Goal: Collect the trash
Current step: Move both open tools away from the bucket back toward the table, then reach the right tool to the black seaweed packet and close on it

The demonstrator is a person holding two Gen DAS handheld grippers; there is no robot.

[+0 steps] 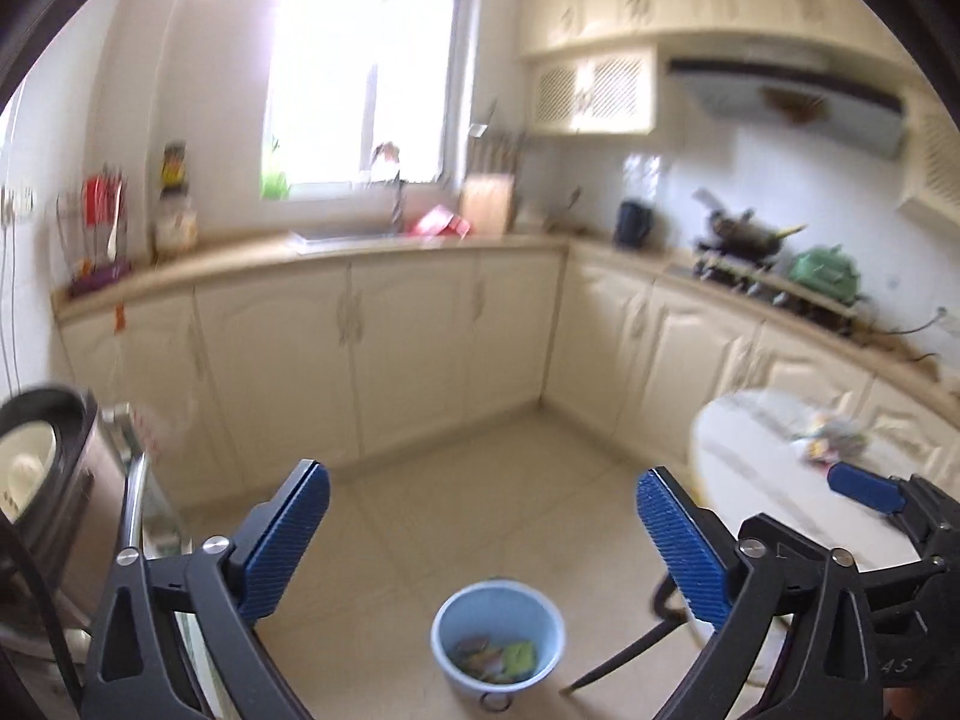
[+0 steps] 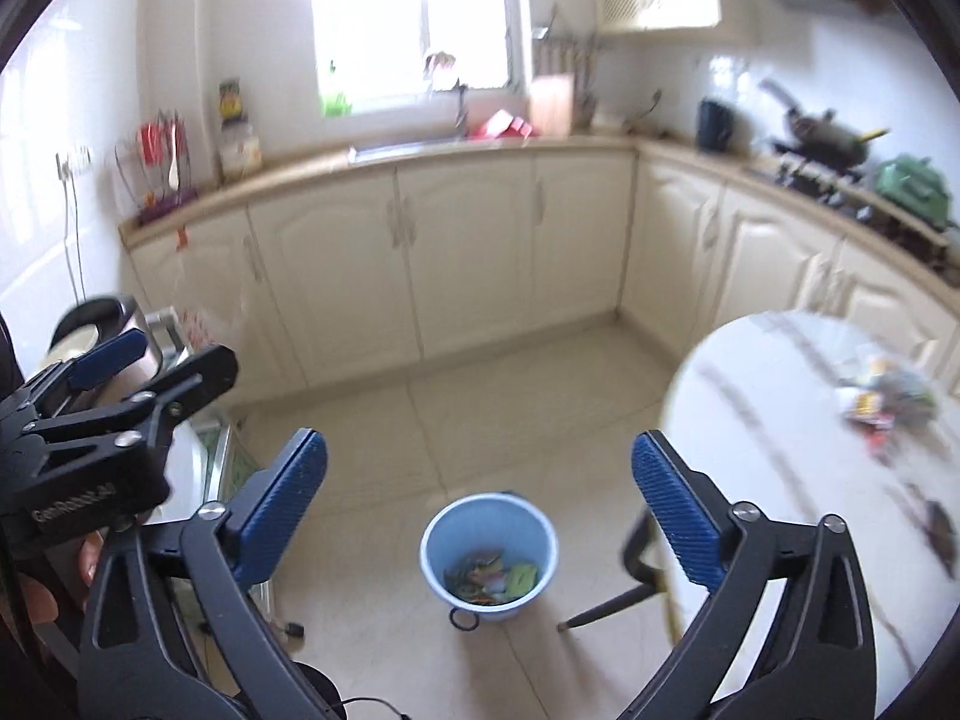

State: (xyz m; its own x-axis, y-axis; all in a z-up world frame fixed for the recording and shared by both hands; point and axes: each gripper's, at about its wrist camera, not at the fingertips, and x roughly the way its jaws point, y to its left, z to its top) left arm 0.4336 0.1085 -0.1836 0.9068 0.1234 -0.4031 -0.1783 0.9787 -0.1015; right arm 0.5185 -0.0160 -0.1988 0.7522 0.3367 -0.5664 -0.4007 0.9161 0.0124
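Left gripper (image 1: 483,540): jaws wide apart, nothing between them; it hangs high over the floor, aimed down past the bin, so it reads as free for another pick.
Right gripper (image 2: 480,510): jaws also spread wide and empty; it sits just beside the left one, above the bin, pointing down and forward.
Bin (image 2: 489,558): light blue, upright on the floor tiles near the table's edge and leg; placed there, I judge, so scraps can be dropped in from above without a long reach.
Trash in bin (image 2: 492,577): a few coloured wrappers lie on the bottom, so part of the job looks done.
Trash on table (image 2: 888,399): a blurred heap of wrappers toward the table's far right edge, well apart from both grippers; probably the next target.
Table (image 2: 780,396): round, white, marbled top, on the right.
Risk: the heap is loose and light; a wide grab may leave bits behind.
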